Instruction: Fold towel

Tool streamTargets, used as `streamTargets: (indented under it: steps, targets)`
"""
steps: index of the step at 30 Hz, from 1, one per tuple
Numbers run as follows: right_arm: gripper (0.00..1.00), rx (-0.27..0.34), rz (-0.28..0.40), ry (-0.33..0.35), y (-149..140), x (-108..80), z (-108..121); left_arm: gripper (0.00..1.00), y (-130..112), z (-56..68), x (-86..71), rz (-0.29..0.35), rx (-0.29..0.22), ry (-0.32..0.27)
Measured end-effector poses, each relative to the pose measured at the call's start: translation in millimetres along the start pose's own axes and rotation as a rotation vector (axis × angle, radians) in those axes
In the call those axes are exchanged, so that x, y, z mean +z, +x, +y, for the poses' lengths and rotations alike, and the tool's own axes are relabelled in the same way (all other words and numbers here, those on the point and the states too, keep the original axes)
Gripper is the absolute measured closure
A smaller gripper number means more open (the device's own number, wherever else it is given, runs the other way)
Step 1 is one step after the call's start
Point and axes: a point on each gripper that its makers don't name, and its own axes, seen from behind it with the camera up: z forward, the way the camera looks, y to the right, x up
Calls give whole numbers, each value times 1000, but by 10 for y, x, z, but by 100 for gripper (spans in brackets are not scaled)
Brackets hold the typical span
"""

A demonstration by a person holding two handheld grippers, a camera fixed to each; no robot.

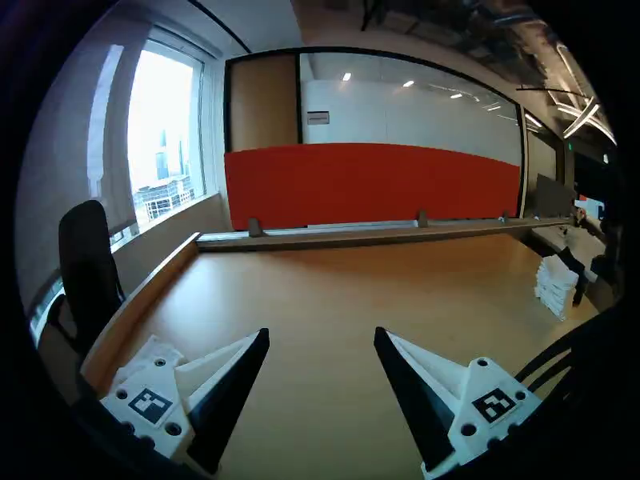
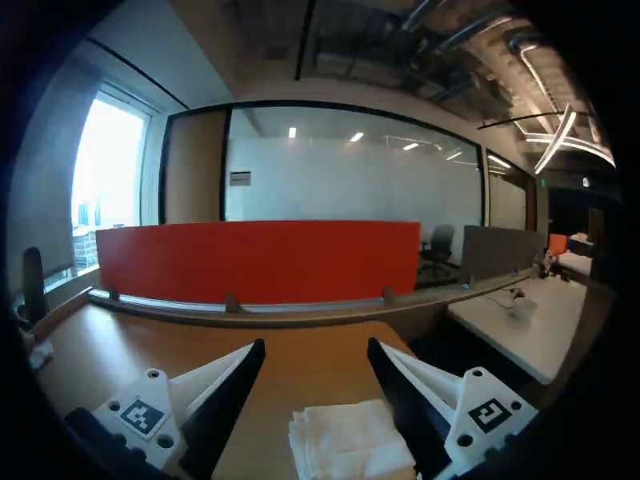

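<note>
I am working in an open-plan office: my long wooden bench point(image 1: 336, 304) ends at a red divider screen point(image 1: 368, 184), with a black office chair point(image 1: 84, 256) at its side and a white desk point(image 2: 536, 328) next door. Beyond the screen stands a glass partition wall point(image 2: 352, 184), with a swivel chair point(image 2: 436, 244) farther back. Exposed pipes point(image 2: 416, 48) run overhead, and the window point(image 1: 164, 152) looks onto high-rise towers.

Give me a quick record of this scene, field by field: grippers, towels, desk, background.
left gripper: open, holding nothing, above the desk
right gripper: open, towel stack ahead between its fingers, not gripped
towel stack: white, folded, near the desk's edge
desk: light wood
background: red divider behind desk, black chair by window
</note>
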Motion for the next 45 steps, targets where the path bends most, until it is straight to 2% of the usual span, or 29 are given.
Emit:
streamTargets:
  steps: [12,21,27,39,45]
  targets:
    - [0,9,19,71,151,-23,-551,2,470,-68,200,92,-8,0]
    - [1,17,35,121,228,-66,-958,3,694,-88,282,141,-37,2]
    - [1,22,54,140,305,-61,-1193,3,830,-92,315,169,-31,-1]
    - [1,41,64,146,361,-73,-1359,3,995,-137,357,203,-50,4]
    - [1,48,64,140,363,-97,-1436,3,1048,-107,382,223,-58,0]
